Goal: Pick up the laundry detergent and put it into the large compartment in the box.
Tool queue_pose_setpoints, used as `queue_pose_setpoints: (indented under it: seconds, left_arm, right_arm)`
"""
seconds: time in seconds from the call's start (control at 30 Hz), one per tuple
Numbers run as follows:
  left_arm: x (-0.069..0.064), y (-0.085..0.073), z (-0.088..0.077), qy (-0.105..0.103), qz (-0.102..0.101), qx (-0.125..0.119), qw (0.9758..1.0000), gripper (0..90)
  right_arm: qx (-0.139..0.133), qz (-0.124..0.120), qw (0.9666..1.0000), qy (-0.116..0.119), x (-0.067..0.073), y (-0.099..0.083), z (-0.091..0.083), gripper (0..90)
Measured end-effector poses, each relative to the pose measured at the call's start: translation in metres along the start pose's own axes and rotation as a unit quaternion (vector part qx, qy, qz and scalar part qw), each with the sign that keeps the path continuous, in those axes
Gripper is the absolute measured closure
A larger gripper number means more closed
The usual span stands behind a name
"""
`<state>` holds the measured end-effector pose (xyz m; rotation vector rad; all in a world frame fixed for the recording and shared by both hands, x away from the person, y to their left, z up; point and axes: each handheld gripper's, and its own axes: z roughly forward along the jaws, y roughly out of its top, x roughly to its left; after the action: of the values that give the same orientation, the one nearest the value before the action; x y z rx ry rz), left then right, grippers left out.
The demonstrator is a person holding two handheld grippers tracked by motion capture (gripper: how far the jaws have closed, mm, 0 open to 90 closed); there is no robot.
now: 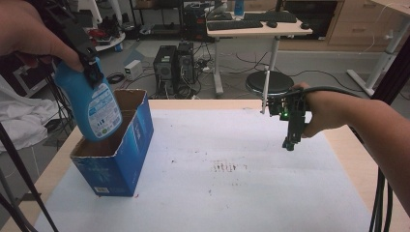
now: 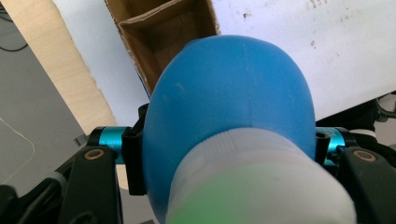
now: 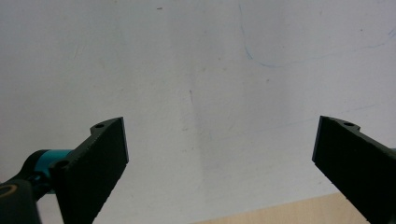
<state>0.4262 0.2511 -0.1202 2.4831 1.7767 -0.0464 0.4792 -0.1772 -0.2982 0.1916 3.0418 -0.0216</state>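
Note:
A blue bottle with a white label hangs upright over the open blue cardboard box at the table's left, its base just inside the box mouth. My left gripper is shut on the bottle's upper part. In the left gripper view the bottle's blue shoulder and white cap sit between the jaws, with the box's brown inside below. My right gripper hangs open above the white sheet at the right, pointing down; its jaws stand wide apart with nothing between them.
A white sheet with reddish marks covers the wooden table. Beyond the far edge stand a black stool, computer towers and a desk with a keyboard. White cloth lies off the left side.

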Motion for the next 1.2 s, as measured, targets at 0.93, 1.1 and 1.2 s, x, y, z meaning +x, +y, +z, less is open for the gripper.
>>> queue_pose_setpoints:
  seconds: [0.93, 1.1, 1.2]
  left_arm:
    - [0.025, 0.017, 0.117, 0.0, 0.117, 0.049, 0.992, 37.5]
    - [0.021, 0.018, 0.129, 0.001, 0.149, 0.059, 0.9871, 37.5]
    - [0.017, 0.019, 0.141, 0.003, 0.18, 0.062, 0.9817, 37.5]
  right_arm:
    - [0.011, 0.01, 0.9999, 0.007, -0.005, -0.003, 0.01, 2.5]
    - [0.012, 0.009, 0.9999, 0.007, -0.005, -0.002, 0.011, 2.5]
    - [0.013, 0.005, 0.9999, 0.01, -0.004, -0.001, 0.013, 2.5]
